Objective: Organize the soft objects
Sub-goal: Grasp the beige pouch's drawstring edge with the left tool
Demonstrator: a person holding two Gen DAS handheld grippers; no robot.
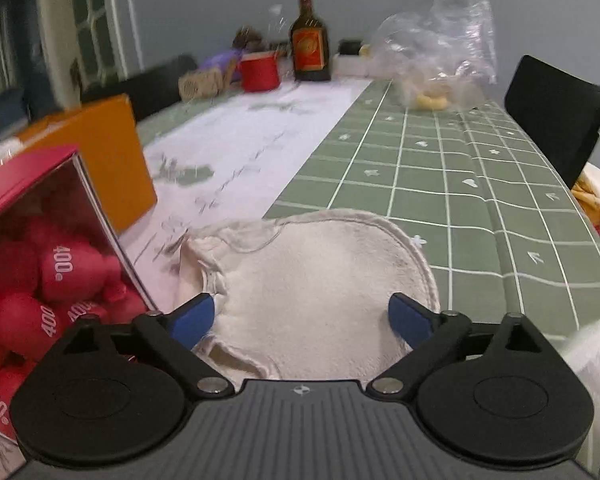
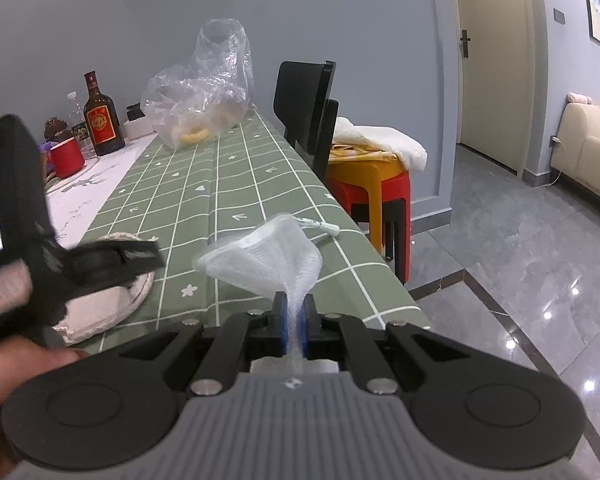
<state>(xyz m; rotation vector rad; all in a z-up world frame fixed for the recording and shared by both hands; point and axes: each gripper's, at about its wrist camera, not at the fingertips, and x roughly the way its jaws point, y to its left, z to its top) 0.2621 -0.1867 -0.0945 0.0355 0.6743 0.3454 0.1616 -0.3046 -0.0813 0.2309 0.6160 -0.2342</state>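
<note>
L to R on green checked tablecloth (image 1: 439, 168): red box (image 1: 32, 184) w/ red pouches, left gripper (image 1: 303, 316) spread wide over cream cloth (image 1: 311, 276), pads not touching it; right gripper (image 2: 296, 326) clamped on white mesh bag (image 2: 268, 256) near table edge.

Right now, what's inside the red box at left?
The red box holds red pouches printed "400", piled against its clear side. How many lie deeper is hidden by the front ones and the left tool.
</note>
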